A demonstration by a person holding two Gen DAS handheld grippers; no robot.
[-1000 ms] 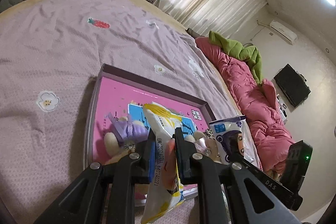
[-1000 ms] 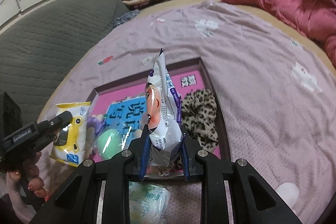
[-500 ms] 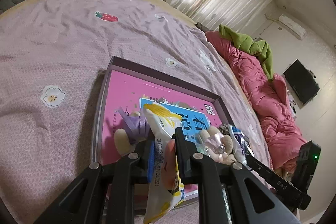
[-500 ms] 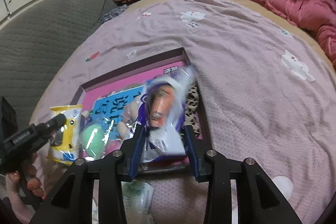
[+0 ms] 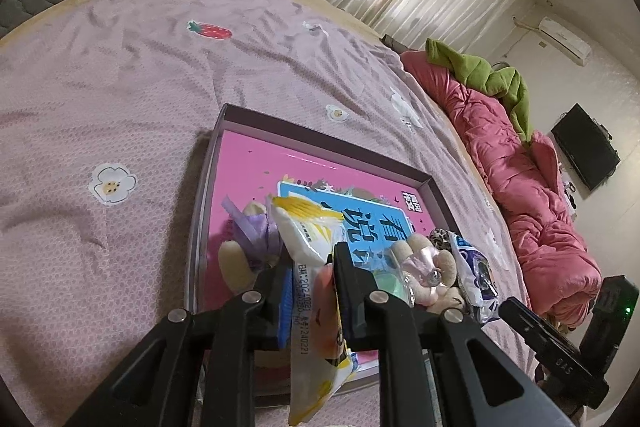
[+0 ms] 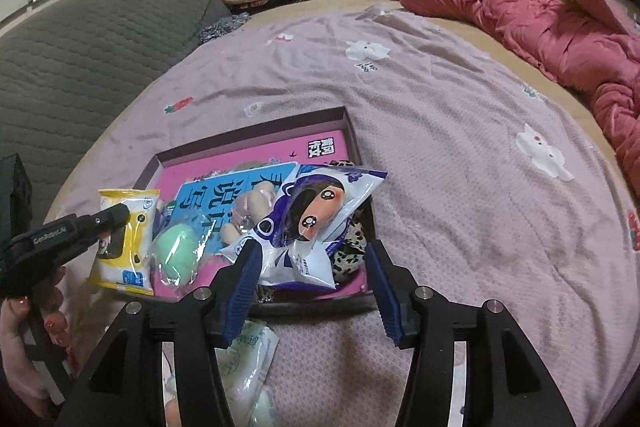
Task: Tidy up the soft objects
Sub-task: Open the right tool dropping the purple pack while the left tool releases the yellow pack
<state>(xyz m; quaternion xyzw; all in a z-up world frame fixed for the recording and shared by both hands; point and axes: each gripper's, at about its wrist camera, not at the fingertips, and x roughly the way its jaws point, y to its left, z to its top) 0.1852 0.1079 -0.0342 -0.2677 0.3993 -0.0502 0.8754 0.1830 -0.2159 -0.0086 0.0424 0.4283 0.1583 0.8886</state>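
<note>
A shallow tray [image 6: 352, 143] with a pink floor is placed on the bed [image 6: 460, 167], near its front edge. Inside the tray a blue printed card [image 5: 360, 215] is seen flat on the floor. On it are laid a beige plush toy [image 5: 424, 259], a green soft ball [image 6: 176, 255] in clear wrap and a purple tuft [image 5: 248, 227]. A leopard-print cloth [image 6: 352, 247] is lying in the tray's right front corner.

The left tongs [image 5: 310, 275] are clenched on a yellow-and-white packet [image 5: 308, 227], which is held upright above the tray's front left part. The right tongs [image 6: 312, 287] have just been opening and are now released; between their jaws a purple-and-white packet [image 6: 316, 215] with a cartoon face is lying across the cloth and the toys, its far corner reaching over the tray's right wall. It is not pressed by the pads.

A white-and-green packet [image 6: 248, 359] is seen on the bed in front of the tray.
</note>
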